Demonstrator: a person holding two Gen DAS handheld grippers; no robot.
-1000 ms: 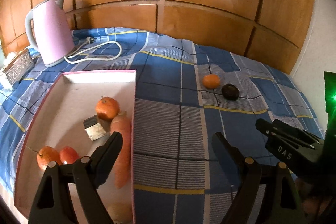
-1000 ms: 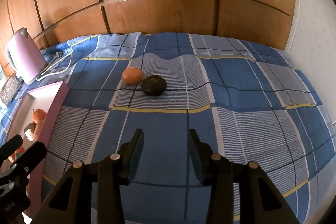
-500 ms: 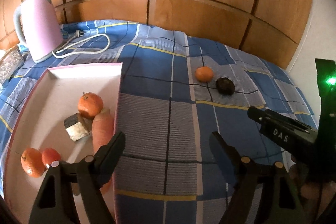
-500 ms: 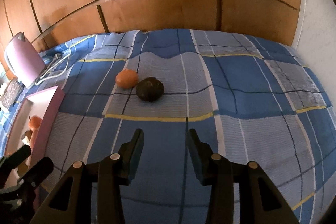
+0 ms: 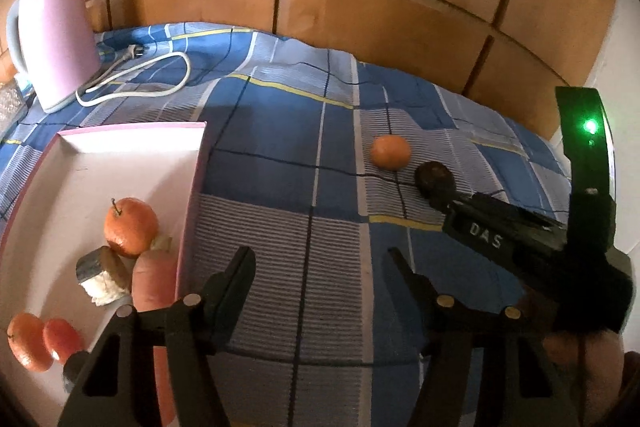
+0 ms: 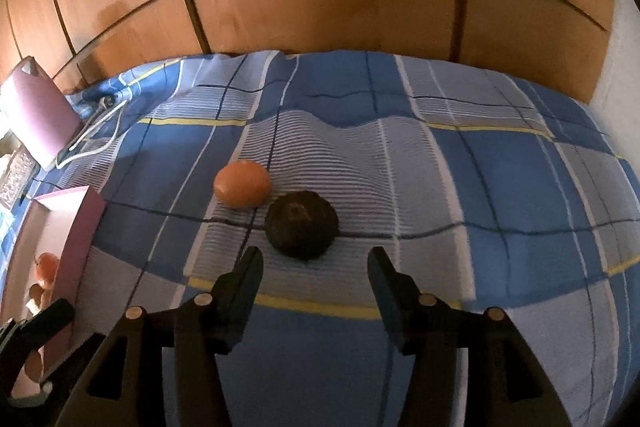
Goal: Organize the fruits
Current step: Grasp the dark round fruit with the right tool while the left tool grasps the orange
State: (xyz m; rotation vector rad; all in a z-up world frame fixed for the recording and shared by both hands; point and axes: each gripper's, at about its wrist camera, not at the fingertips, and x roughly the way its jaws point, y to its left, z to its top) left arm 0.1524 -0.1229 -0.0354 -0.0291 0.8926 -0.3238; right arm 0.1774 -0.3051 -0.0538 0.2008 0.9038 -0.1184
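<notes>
Right wrist view: the right gripper (image 6: 315, 259) hangs with its fingers spread and nothing between them, low over the blue plaid cloth (image 6: 460, 163). Just beyond the tips, toward 12 o'clock, sits a dark round fruit (image 6: 301, 224), its dimpled end turned up toward the camera; it is too round to give a long axis. At its 10 o'clock, nearly touching, lies an orange (image 6: 242, 183). Far off at 9 o'clock stands a pink kettle (image 6: 38, 111) with its white cord (image 6: 102, 131) on the cloth.

Left wrist view: the left gripper (image 5: 320, 269) is also spread and empty, above the cloth just right of the pink-rimmed tray (image 5: 191, 195). Inside the tray a carrot (image 5: 154, 279) lies against the right wall, long axis running roughly 6 to 12 o'clock. Beside it sit a foil-wrapped block (image 5: 100, 277), a stemmed tangerine (image 5: 130, 225), and at 8 o'clock two more small orange fruits (image 5: 42, 345).
</notes>
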